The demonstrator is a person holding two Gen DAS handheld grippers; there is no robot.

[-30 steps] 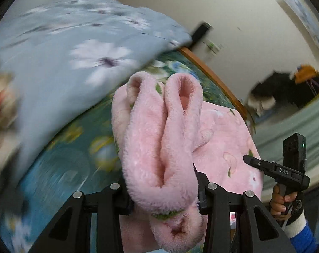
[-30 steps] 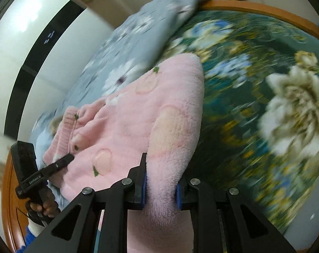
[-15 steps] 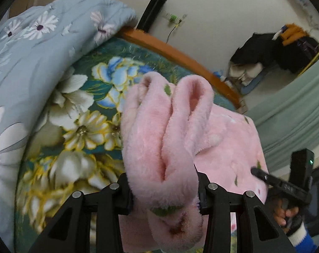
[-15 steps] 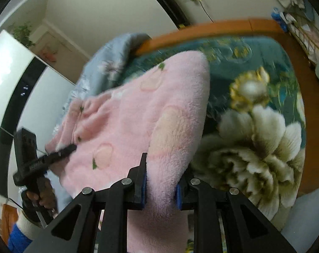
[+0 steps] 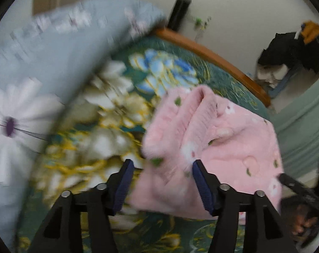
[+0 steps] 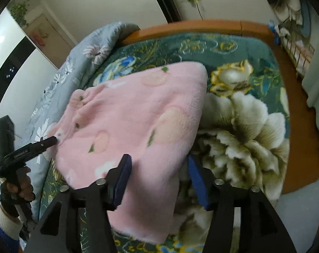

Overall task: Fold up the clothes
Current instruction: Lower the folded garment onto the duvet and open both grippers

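Pink fleece garment (image 6: 130, 113), fluffy and printed with pale peaches, small white flowers and green leaves, lies folded on the green floral bedspread (image 6: 245, 130). From my right claw's camera its far edge is a smooth rounded fold, with a ribbed edge bunched at the far left corner. From my left claw's camera the same garment (image 5: 218, 147) shows a ribbed band standing up in a ridge near its far end. A grey-blue quilt with white daisies (image 6: 62, 80) is heaped to the left of it, against the wooden bed frame (image 6: 201, 25). No containers show.

My left claw (image 5: 162, 182) tilts down over the near left edge of the garment; its jaws are opening, the fleece between the blue pads without being pressed. My right claw (image 6: 159, 179) also points down, its jaws opening, the near right edge of the garment lying loose between them. In the right camera my left hand (image 6: 16, 187) grips its handle at the far left, fingertips just at the garment's corner.
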